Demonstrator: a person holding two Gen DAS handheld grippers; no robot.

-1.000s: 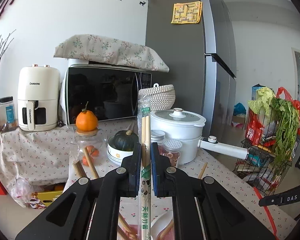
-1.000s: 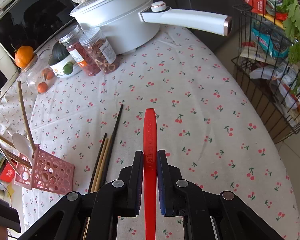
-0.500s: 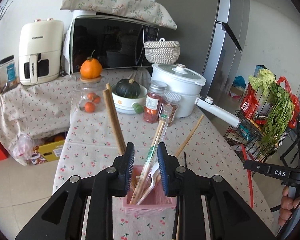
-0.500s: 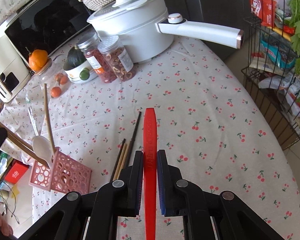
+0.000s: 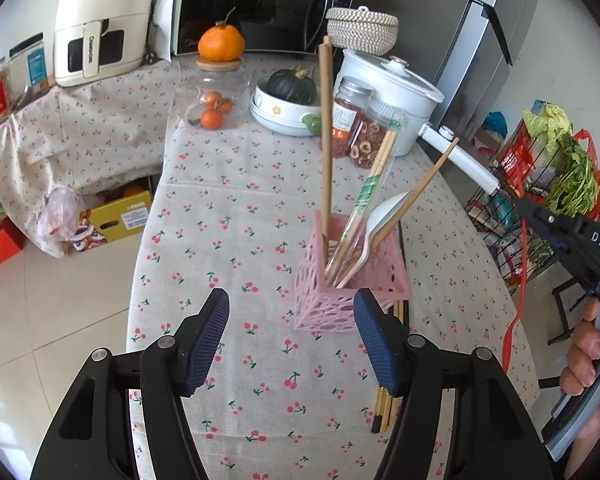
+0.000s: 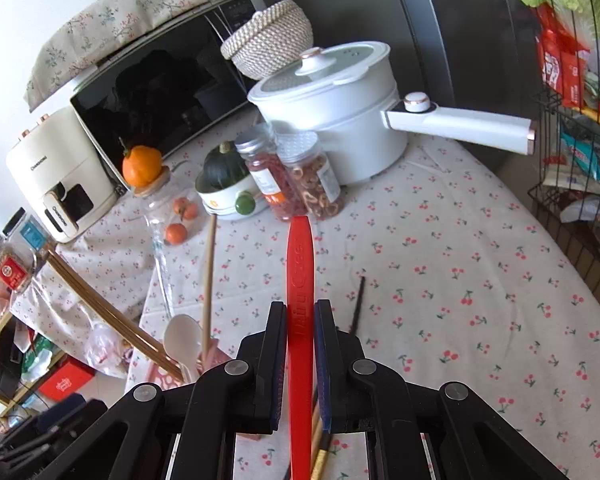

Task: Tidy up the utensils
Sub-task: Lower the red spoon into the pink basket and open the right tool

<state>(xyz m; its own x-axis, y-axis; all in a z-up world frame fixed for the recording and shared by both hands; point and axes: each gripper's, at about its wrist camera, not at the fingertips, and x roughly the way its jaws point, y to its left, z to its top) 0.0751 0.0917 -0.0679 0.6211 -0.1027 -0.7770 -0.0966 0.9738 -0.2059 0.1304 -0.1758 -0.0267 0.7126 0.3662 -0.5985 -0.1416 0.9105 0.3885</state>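
Showing only in left view: wrapped chopsticks (image 5: pixel 374 186) in pink holder (image 5: pixel 352 280), left claw (image 5: pixel 292 328) just opened, empty; right claw (image 6: pixel 301 344) clamping red utensil (image 6: pixel 300 264)

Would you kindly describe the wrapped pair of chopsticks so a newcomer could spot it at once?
Start at the cherry-print tablecloth and find the pink lattice holder near its front edge. Among the utensils standing in it, the wrapped chopsticks lean toward the white pot. Only this pair wears a clear sleeve with green print; its neighbours are bare wood or a white spoon.
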